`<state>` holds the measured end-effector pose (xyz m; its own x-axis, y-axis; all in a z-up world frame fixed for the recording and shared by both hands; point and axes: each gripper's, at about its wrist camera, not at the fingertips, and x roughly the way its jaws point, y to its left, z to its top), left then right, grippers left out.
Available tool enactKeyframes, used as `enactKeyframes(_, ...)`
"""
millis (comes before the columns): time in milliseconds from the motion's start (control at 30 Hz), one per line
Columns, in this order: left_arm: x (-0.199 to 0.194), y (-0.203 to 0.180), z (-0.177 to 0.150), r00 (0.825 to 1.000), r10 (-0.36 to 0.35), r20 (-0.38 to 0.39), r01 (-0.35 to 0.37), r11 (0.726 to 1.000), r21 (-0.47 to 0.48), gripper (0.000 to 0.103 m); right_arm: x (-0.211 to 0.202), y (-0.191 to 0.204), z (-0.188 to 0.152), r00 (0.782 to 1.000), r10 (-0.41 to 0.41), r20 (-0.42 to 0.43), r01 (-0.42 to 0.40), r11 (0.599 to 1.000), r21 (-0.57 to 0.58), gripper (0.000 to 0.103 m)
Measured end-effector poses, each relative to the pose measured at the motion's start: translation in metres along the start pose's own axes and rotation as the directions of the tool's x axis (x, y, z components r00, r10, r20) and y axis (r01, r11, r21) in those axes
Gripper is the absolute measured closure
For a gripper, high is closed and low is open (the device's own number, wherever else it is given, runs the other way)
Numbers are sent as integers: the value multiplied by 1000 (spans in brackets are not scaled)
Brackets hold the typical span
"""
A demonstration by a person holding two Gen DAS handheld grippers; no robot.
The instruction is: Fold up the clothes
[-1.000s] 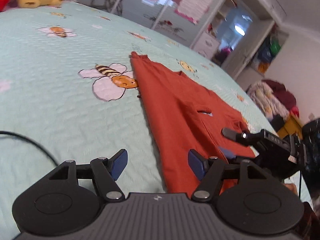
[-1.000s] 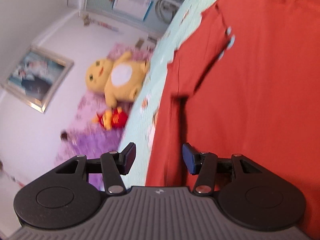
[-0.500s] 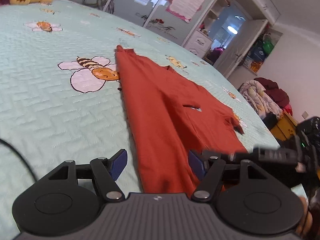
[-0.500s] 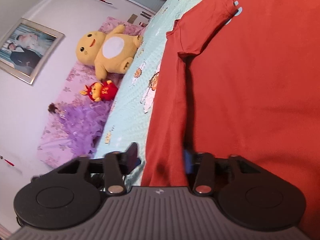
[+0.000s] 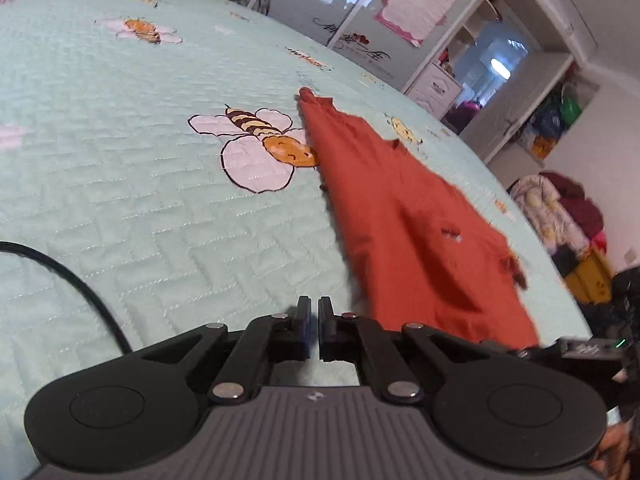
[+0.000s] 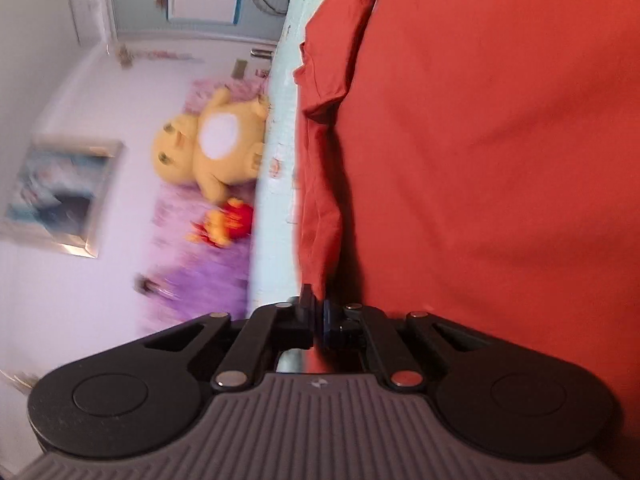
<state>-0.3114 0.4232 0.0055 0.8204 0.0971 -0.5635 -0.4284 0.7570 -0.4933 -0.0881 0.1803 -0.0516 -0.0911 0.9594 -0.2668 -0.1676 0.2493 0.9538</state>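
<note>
A rust-red garment point(image 5: 420, 240) lies spread on a pale green bedspread point(image 5: 160, 200) printed with bees. My left gripper point(image 5: 314, 320) is shut just left of the garment's near corner, and no cloth shows between its pads. In the right wrist view the garment point(image 6: 500, 160) fills the right half of the picture. There my right gripper point(image 6: 318, 312) is shut on its folded side edge, with red cloth pinched between the pads. The right gripper's body point(image 5: 580, 348) shows at the garment's near right corner in the left wrist view.
A black cable point(image 5: 80, 284) crosses the bedspread at the near left. A yellow plush toy point(image 6: 216, 148) and a small red toy point(image 6: 232, 220) sit at the bed's head. An open wardrobe point(image 5: 520, 80) and a clothes pile point(image 5: 560, 212) stand beyond the bed.
Both grippers went from open to shut. The right one rolled and closed on the garment's side edge. The left one moved down to the garment's near corner, and the cloth now bulges there.
</note>
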Motion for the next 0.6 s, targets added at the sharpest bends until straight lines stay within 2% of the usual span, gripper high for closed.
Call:
enactKeyframes(67,-5,-2,-5,1000,-15,14,16,1000,-23,96,-5,10,-5,998,-55,5,56,996,-68,94)
enactKeyframes(100,-8,-3,-7,1000,-23,18,24,999,-32,85,-7,14,-7,997,-76,8,76,993,-95,91)
enactKeyframes(133,-13,-5,-10,999,-28,24,29,999,-30,68,-12,14,-9,998,-67,6,67,993,-95,85)
enactKeyframes(167,-20,-10,-13,999,-34,32,34,999,-13,60,-17,15,-11,998,-59,4,59,994,-96,75)
enactKeyframes(200,-26,-15,-17,998,-39,39,39,999,6,49,-21,18,-13,998,-55,5,55,993,-107,71)
enactKeyframes(267,-39,-29,-27,998,-49,35,46,996,81,46,-32,22,-19,998,-69,2,68,987,-147,60)
enactKeyframes(333,-48,-41,-37,997,-68,23,64,986,153,40,-42,26,-29,995,-97,-11,93,975,-202,58)
enactKeyframes(500,-58,-54,-60,994,-94,-55,101,982,157,39,-55,38,-65,982,-184,-40,156,914,-375,57)
enactKeyframes(600,-58,-60,-73,990,-95,-101,112,976,186,38,-59,42,-76,976,-214,-38,181,896,-406,57)
